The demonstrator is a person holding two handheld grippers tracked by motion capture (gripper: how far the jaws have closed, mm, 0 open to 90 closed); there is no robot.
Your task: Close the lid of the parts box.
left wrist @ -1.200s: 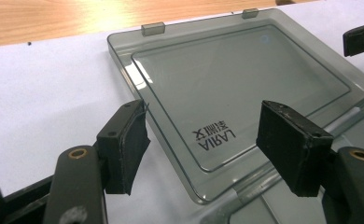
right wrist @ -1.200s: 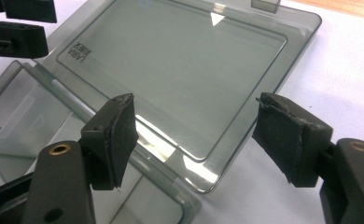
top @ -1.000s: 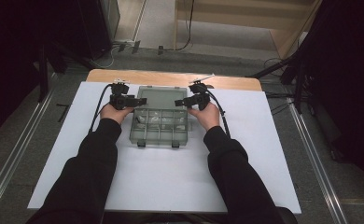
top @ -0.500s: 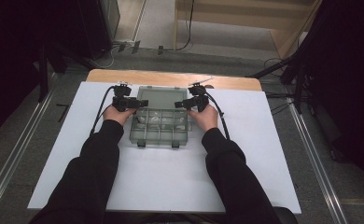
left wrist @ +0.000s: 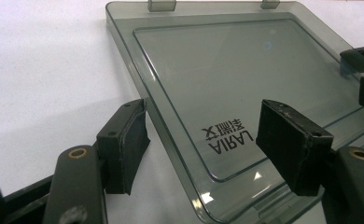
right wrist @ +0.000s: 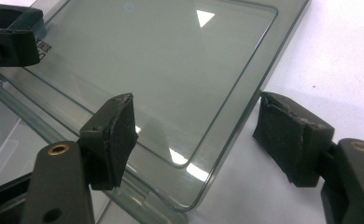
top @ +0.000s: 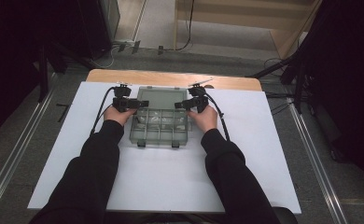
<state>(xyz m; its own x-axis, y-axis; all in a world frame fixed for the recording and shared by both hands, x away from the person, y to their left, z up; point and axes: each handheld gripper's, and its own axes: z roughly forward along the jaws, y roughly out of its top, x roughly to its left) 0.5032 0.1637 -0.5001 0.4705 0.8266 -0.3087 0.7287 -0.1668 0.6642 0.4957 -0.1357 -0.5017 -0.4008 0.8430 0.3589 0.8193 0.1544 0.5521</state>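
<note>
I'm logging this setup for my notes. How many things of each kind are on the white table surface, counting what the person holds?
Clear compartment box with its lid laid open: 1
Hand-held gripper: 2, the left hand-held gripper and the right hand-held gripper, both open at the lid's side edges
Total: 3

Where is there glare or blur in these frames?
Right gripper view: bright triangular glints on the smoky transparent plastic lid. Left gripper view: small glints near the lid's corner, with the lettering still sharp. High view: white table sheet evenly lit, surroundings dark.
</note>
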